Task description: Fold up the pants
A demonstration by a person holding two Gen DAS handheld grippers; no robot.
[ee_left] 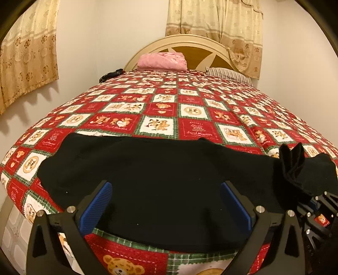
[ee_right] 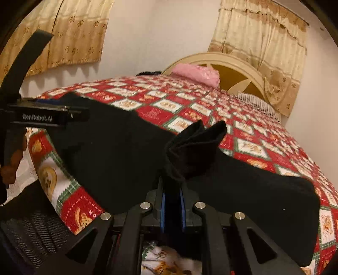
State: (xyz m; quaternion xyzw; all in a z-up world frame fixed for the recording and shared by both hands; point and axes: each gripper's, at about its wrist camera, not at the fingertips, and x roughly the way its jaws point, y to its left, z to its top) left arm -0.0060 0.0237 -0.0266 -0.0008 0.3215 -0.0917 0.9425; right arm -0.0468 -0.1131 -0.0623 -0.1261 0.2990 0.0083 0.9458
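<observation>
The black pants (ee_left: 160, 190) were spread flat across the near end of the bed (ee_left: 190, 110), filling the lower half of the left wrist frame from left to right over the red teddy-bear quilt (ee_left: 196, 129). The left gripper (ee_left: 166, 203) was held wide, its blue pads (ee_left: 97, 205) set apart at the bottom of the frame above the pants, with nothing between them. At the lower right of that frame the right gripper (ee_left: 304, 190) was seen with a bunch of the black cloth pinched and sticking up.

In the right wrist view the right gripper (ee_right: 172, 201) was clamped narrow on a fold of the pants (ee_right: 118, 158) at lower centre, the pinched cloth rising in two points above the fingers. The left gripper (ee_right: 48, 114) appeared at the left edge, side-on over the pants. A pink folded cloth (ee_left: 162, 61) was seen at the headboard (ee_left: 190, 40) in the upper centre, and curtains (ee_left: 215, 19) hung behind.
</observation>
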